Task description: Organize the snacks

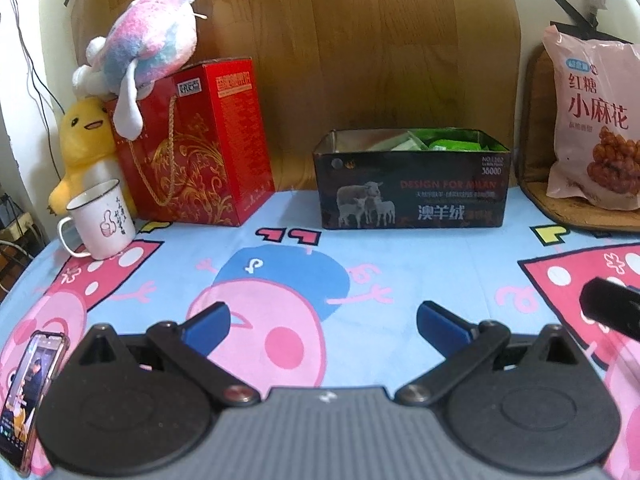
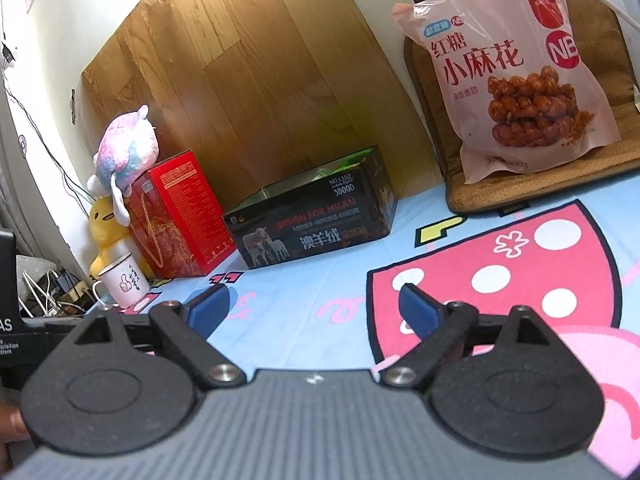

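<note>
A black open box (image 1: pixel 412 192) with a sheep picture stands at the back of the table, and green and white snack packets (image 1: pixel 448 145) lie inside it. It also shows in the right wrist view (image 2: pixel 316 220). A large pink snack bag (image 1: pixel 592 120) leans on a brown cushion at the back right; in the right wrist view the bag (image 2: pixel 516 68) stands upright. My left gripper (image 1: pixel 322 322) is open and empty, low over the cartoon tablecloth in front of the box. My right gripper (image 2: pixel 312 306) is open and empty over the cloth, to the right of the box.
A red gift box (image 1: pixel 200 140) stands back left with a pink plush (image 1: pixel 148 48) on top, a yellow plush (image 1: pixel 84 140) and a white mug (image 1: pixel 102 220) beside it. A phone (image 1: pixel 32 392) lies at the front left. A brown cushion (image 2: pixel 560 184) props the bag.
</note>
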Demonstrator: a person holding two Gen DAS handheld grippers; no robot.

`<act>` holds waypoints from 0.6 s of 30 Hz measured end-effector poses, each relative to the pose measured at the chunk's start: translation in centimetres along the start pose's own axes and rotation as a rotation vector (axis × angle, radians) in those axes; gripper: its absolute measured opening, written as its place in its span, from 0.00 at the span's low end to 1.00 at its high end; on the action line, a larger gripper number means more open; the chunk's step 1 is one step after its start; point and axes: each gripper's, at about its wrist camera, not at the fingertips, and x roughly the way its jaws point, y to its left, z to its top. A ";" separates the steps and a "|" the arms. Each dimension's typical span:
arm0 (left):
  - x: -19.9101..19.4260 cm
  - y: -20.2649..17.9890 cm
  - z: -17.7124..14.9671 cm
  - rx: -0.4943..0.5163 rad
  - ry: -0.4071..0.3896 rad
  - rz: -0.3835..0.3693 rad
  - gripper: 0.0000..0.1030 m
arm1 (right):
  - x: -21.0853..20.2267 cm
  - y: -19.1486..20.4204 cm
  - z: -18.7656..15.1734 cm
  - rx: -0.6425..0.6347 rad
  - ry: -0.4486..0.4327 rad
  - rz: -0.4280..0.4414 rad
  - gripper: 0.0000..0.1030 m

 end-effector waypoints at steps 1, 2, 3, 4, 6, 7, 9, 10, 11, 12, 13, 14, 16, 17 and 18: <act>0.1 -0.1 0.0 0.001 0.008 0.002 1.00 | 0.0 0.0 0.0 0.003 0.001 0.000 0.91; 0.1 -0.2 0.0 0.006 0.015 0.007 1.00 | 0.0 -0.1 0.0 0.005 0.003 0.001 0.92; 0.2 -0.2 -0.1 0.011 0.018 0.011 1.00 | 0.0 -0.1 0.0 0.008 0.003 0.000 0.92; 0.2 -0.3 -0.1 0.014 0.018 0.013 1.00 | 0.0 -0.2 0.0 0.010 0.003 0.001 0.92; 0.2 -0.2 -0.2 0.011 0.019 0.013 1.00 | 0.0 -0.2 0.0 0.012 0.004 0.001 0.92; 0.2 -0.2 -0.2 0.008 0.019 0.010 1.00 | 0.0 -0.2 0.0 0.012 0.004 0.001 0.92; 0.1 -0.1 -0.2 0.003 0.014 0.013 1.00 | 0.0 -0.2 0.0 0.013 0.004 0.000 0.93; 0.1 -0.1 -0.2 0.005 0.011 0.019 1.00 | 0.0 -0.2 0.0 0.013 0.004 0.000 0.93; 0.1 0.0 -0.1 0.006 0.008 0.026 1.00 | 0.0 -0.2 0.0 0.015 0.003 0.000 0.93; 0.0 0.0 -0.1 0.008 0.005 0.032 1.00 | 0.0 -0.2 0.0 0.016 0.003 0.000 0.93; -0.1 -0.1 -0.1 0.009 0.002 0.038 1.00 | 0.0 -0.3 0.0 0.019 0.002 -0.001 0.93; -0.1 -0.1 -0.1 0.011 -0.003 0.042 1.00 | 0.0 -0.3 0.0 0.021 0.003 -0.001 0.93; -0.3 -0.2 -0.1 0.016 -0.010 0.054 1.00 | 0.0 -0.3 0.0 0.024 0.003 -0.001 0.93; -0.3 -0.2 -0.1 0.019 -0.009 0.060 1.00 | 0.0 -0.3 0.0 0.025 0.003 -0.001 0.93; -0.2 -0.3 0.0 0.021 -0.007 0.064 1.00 | 0.0 -0.3 0.0 0.024 0.003 -0.001 0.93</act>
